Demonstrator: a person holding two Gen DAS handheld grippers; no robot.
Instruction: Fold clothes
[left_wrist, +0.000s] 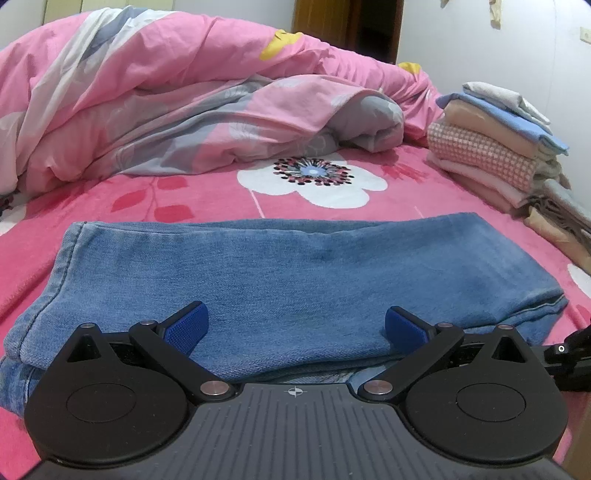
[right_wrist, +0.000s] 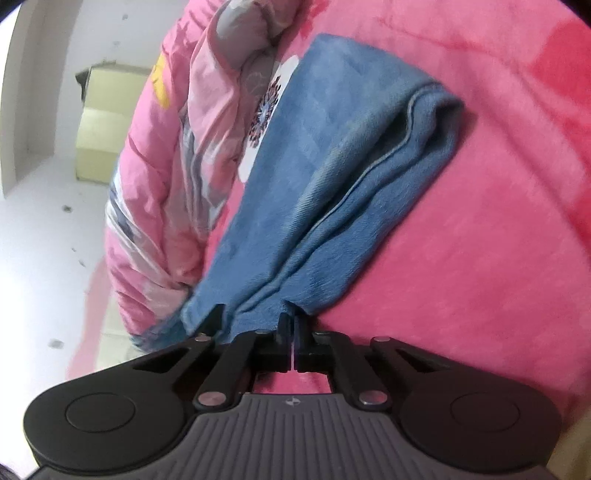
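Jaws of right gripper (right_wrist: 291, 325) clamped on folded jeans (right_wrist: 332, 166), lengthwise ahead.

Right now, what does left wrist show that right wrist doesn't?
Left wrist only: the stack of folded clothes at the bed's far right, and the left gripper with jaws wide apart over the jeans. Right wrist only: the right gripper shut on the jeans' near edge, plus a pale yellow cabinet. Both: the jeans, pink blanket, crumpled quilt.

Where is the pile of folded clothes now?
In the left wrist view, the pile of folded clothes stands far right on the pink bed cover, beyond the jeans.
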